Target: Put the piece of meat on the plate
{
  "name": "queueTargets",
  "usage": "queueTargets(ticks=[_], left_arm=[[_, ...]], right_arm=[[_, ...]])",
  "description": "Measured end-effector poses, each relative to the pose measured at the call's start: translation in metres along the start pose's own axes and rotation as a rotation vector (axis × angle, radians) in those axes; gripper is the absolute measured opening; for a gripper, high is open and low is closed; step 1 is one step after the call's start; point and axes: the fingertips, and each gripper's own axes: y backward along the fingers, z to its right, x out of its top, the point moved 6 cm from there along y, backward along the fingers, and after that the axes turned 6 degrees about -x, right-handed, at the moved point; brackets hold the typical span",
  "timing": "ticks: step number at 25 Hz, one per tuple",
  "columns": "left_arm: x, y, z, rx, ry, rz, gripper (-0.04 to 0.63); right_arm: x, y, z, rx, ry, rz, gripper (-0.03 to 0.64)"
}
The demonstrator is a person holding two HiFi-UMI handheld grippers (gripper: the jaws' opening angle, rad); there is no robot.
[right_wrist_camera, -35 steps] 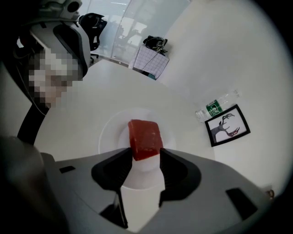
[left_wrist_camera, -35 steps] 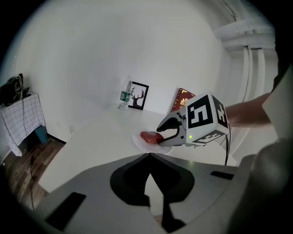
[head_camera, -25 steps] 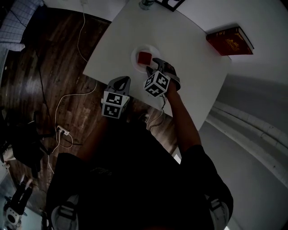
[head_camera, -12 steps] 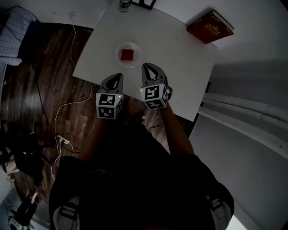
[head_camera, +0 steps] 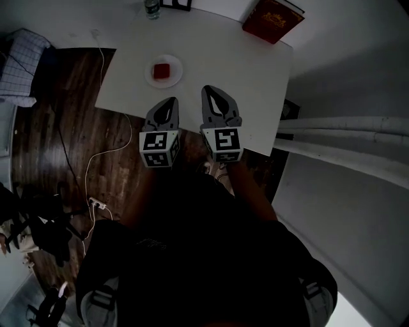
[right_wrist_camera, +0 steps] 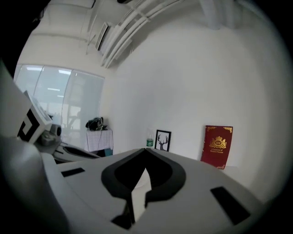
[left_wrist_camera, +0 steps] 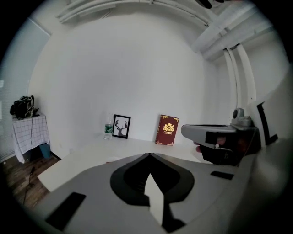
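From the head view, the left gripper (head_camera: 170,102) and the right gripper (head_camera: 209,91) are held side by side over the near edge of the white table (head_camera: 255,83), both pointing away from the person. Each has its jaws pressed together with nothing in them. The piece of meat (head_camera: 161,70), a red block, lies on the small white plate (head_camera: 171,79), ahead of the left gripper's tips and a little to their left, well apart from both tools. Far beyond the right gripper a red book (head_camera: 271,19) stands at the table's far edge, and a bottle (head_camera: 151,7) stands beyond the plate. In the left gripper view, the left gripper (left_wrist_camera: 149,155) has its jaws meeting at the tip, with nothing between them. Straight ahead, against the wall, are the bottle (left_wrist_camera: 108,129), a framed deer picture (left_wrist_camera: 121,126) and the book (left_wrist_camera: 168,130), and the right gripper (left_wrist_camera: 215,137) is close by on its right. In the right gripper view, the right gripper (right_wrist_camera: 145,151) also has its jaws closed tip to tip and empty. The bottle (right_wrist_camera: 149,139) and the picture (right_wrist_camera: 162,140) are dead ahead, and the book (right_wrist_camera: 217,146) is ahead to the right.
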Motion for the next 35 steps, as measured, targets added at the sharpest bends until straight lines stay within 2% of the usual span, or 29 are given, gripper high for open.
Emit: queueTargets(ticks=[2,4,10,12,17,28,35], left_arm=[[-0.001,0.001,0.013,0.011,0.004,0.032,0.003],[-0.003,0.005,0.027,0.016,-0.005,0.065,0.002],[-0.001,0.015,0.064,0.018,-0.081,0.104,0.002],[0.0,0.018,0.074,0.015,-0.117,0.105,0.003],[0.003,0.024,0.097,-0.019,-0.18,0.088,0.002],[0.001,0.011,0.141,-0.118,-0.237,0.06,0.003],[0.004,0.001,0.14,-0.138,-0.249,0.06,0.003]], right_arm=[[0.0,0.013,0.004,0.01,-0.075,0.081,0.021],[-0.002,0.024,0.005,0.026,-0.099,0.11,0.021],[0.01,0.06,0.012,0.048,-0.051,0.144,0.021],[0.018,0.073,0.015,0.043,-0.024,0.169,0.021],[0.02,0.097,0.02,0.018,-0.041,0.204,0.021],[0.005,0.125,0.053,-0.072,-0.071,0.231,0.021],[0.008,0.119,0.057,-0.083,-0.064,0.221,0.021]])
